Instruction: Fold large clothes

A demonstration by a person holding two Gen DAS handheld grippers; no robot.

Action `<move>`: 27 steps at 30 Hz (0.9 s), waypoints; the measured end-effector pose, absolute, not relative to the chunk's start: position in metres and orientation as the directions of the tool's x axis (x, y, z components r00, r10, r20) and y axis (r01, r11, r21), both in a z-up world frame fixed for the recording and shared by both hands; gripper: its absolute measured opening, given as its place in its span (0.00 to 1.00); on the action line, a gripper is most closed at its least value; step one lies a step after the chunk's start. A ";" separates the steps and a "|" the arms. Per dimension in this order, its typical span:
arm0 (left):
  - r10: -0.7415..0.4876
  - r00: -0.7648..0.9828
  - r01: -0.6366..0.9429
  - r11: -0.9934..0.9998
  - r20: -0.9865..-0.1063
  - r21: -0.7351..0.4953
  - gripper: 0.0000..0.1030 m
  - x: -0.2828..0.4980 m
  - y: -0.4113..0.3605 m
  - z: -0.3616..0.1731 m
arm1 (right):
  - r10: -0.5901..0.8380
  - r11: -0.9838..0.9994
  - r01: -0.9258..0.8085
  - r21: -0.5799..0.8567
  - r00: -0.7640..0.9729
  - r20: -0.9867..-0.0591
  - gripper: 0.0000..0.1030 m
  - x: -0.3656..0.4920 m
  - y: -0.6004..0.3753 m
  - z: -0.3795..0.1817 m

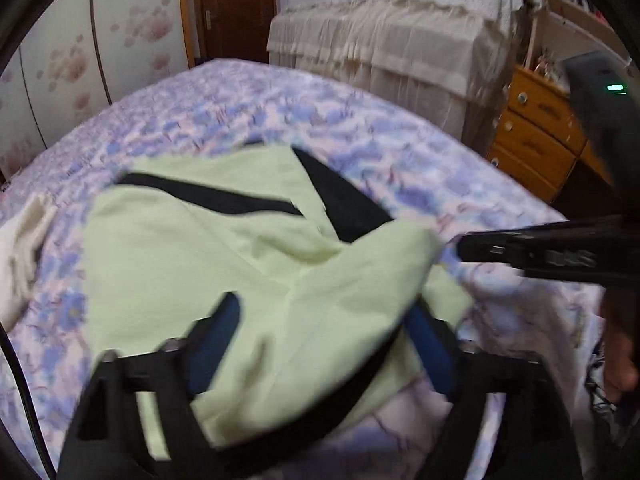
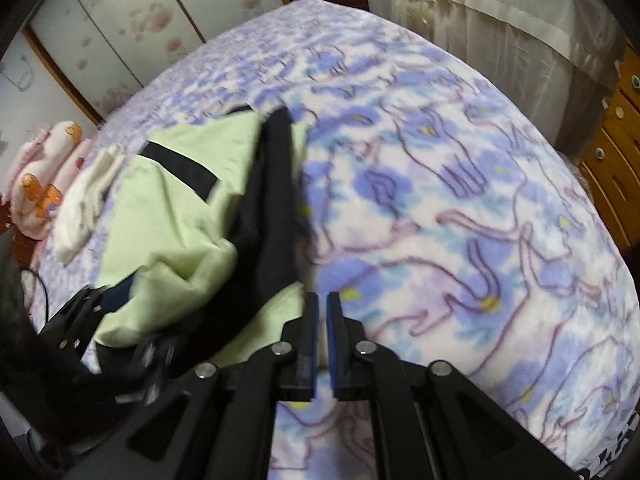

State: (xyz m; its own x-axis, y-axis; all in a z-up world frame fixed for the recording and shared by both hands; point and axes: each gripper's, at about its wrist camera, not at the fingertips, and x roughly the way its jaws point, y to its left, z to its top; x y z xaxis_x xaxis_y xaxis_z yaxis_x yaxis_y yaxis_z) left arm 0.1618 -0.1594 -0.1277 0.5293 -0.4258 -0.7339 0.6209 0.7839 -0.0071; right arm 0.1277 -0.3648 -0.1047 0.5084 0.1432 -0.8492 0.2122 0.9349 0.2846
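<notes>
A light green garment with black stripes [image 1: 208, 264] lies partly folded on the bed's purple floral blanket [image 1: 248, 108]. My left gripper [image 1: 320, 344] stands wide open with a fold of the green cloth draped between its blue-padded fingers [image 1: 216, 344]. It also shows at the lower left of the right wrist view [image 2: 80, 320], by the garment [image 2: 168, 208]. My right gripper [image 2: 323, 344] has its jaws nearly together with nothing between them, just right of the garment over the blanket [image 2: 460, 200]. It enters the left wrist view from the right [image 1: 464, 246], beside the cloth's edge.
A white folded cloth [image 1: 20, 248] lies on the bed left of the garment. A pink patterned pillow [image 2: 40, 176] sits beyond it. A cloth-covered piece of furniture [image 1: 400, 48] and a wooden drawer chest [image 1: 536, 136] stand past the bed's far right edge.
</notes>
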 end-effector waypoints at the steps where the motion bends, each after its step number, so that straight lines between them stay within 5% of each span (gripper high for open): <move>1: -0.431 0.532 0.621 0.784 -0.729 -0.010 0.85 0.159 -0.154 -0.119 | 0.151 0.933 0.203 0.297 0.528 -0.836 0.28 0.129 -0.362 -0.098; 3: -0.448 0.533 0.617 0.786 -0.718 -0.033 0.85 0.149 -0.132 -0.098 | 0.168 0.930 0.182 0.319 0.562 -0.810 0.36 0.133 -0.357 -0.084; 9: -0.366 0.592 0.500 0.865 -0.718 -0.028 0.85 0.170 -0.071 -0.077 | 0.282 0.910 0.092 0.404 0.576 -0.767 0.36 0.154 -0.339 -0.060; 14: -0.248 0.558 0.352 0.935 -0.792 -0.045 0.85 0.206 -0.024 -0.109 | 0.363 0.889 0.082 0.450 0.472 -0.803 0.36 0.189 -0.327 -0.085; 27: -0.334 0.396 0.245 0.936 -0.856 -0.252 0.85 0.241 0.006 -0.178 | 0.370 0.909 0.075 0.410 0.310 -0.876 0.37 0.235 -0.315 -0.152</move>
